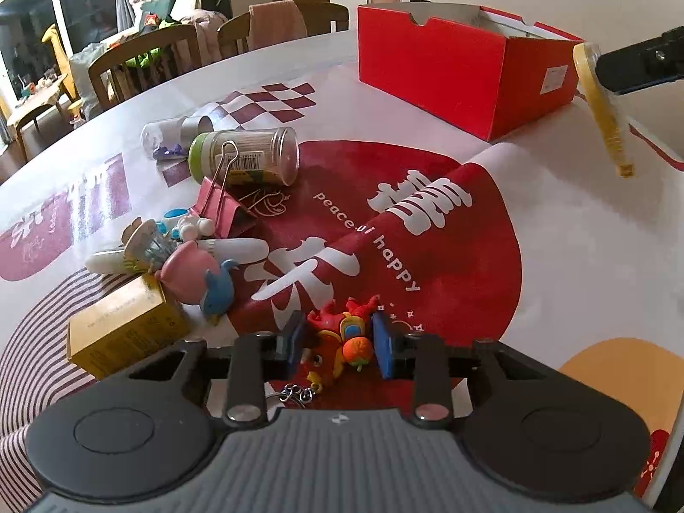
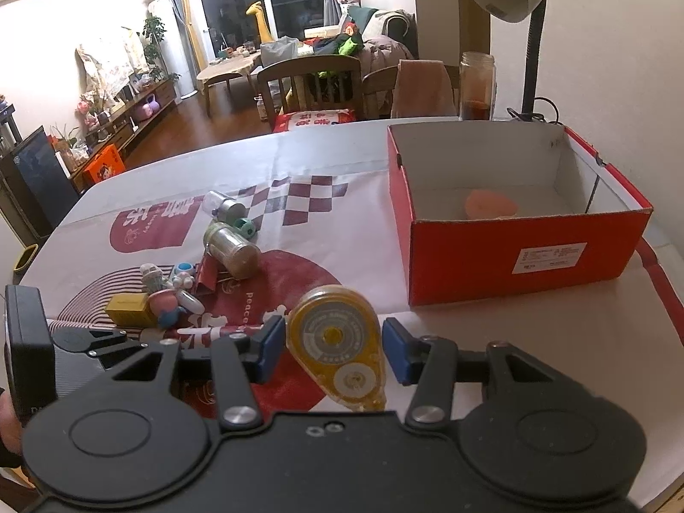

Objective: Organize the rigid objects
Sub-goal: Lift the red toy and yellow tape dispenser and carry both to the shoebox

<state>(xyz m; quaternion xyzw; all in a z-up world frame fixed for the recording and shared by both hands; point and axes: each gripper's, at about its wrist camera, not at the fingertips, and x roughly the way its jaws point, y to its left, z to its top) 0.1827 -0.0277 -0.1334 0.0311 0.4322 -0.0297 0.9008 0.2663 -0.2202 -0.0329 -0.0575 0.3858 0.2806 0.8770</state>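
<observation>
In the left wrist view my left gripper (image 1: 337,344) is low over the red printed cloth, shut on a red and orange toy keychain (image 1: 337,333) whose chain hangs below. My right gripper (image 2: 333,352) is shut on a yellow correction tape dispenser (image 2: 335,342), held in the air in front of the open red box (image 2: 513,252). That dispenser (image 1: 602,107) also shows at the right edge of the left wrist view. A pinkish-orange object (image 2: 489,205) lies inside the box.
Left of my left gripper lies a pile: a yellow carton (image 1: 124,325), a pink and blue figure (image 1: 201,273), a pink binder clip (image 1: 222,209), a green-lidded clear jar (image 1: 243,158) on its side and a small clear bottle (image 1: 171,132). Chairs stand behind the table.
</observation>
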